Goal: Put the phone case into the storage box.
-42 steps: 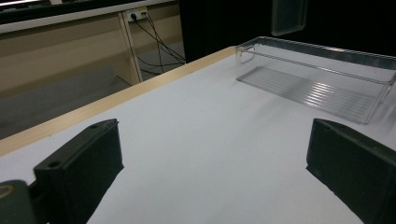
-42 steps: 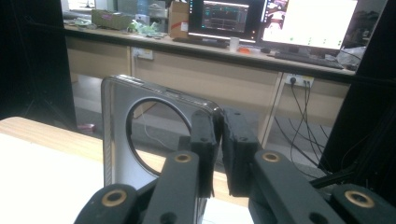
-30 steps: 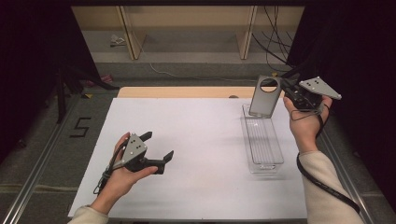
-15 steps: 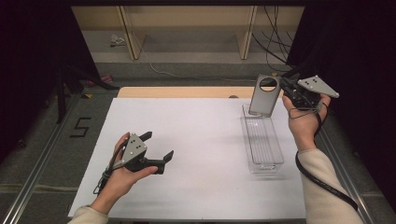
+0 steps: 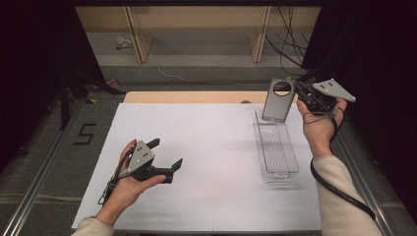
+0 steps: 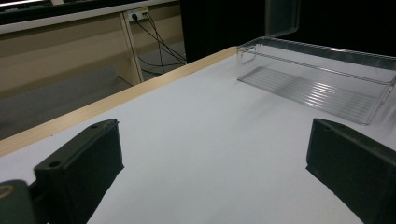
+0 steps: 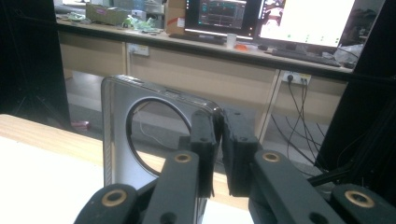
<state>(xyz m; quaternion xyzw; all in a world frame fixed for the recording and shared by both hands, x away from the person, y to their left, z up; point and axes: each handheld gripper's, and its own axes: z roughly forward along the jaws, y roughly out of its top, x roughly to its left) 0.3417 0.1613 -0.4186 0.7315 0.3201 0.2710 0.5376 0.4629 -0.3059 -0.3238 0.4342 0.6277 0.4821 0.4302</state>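
Up at the far right corner of the white table (image 5: 211,147), the right gripper (image 5: 301,96) has its jaws pinched almost fully together on one edge of a grey phone case (image 5: 278,101) with a round cutout near its top. In the right gripper view the two black pads clamp the case (image 7: 116,135) at its upper corner, and it hangs upright in the air. The case sits just above the far end of a clear plastic tray (image 5: 276,147), which lies lengthwise along the table's right side, close to that edge but with a strip of white showing beside it.

Over on the near left, the left gripper (image 5: 167,157) rests low over the table in the person's hand, jaws spread wide with nothing between them. The left gripper view looks across bare white surface toward the tray (image 6: 322,79).

Between the two grippers there's a broad stretch of table with room to move. The wooden strip (image 5: 192,97) marks the far edge.
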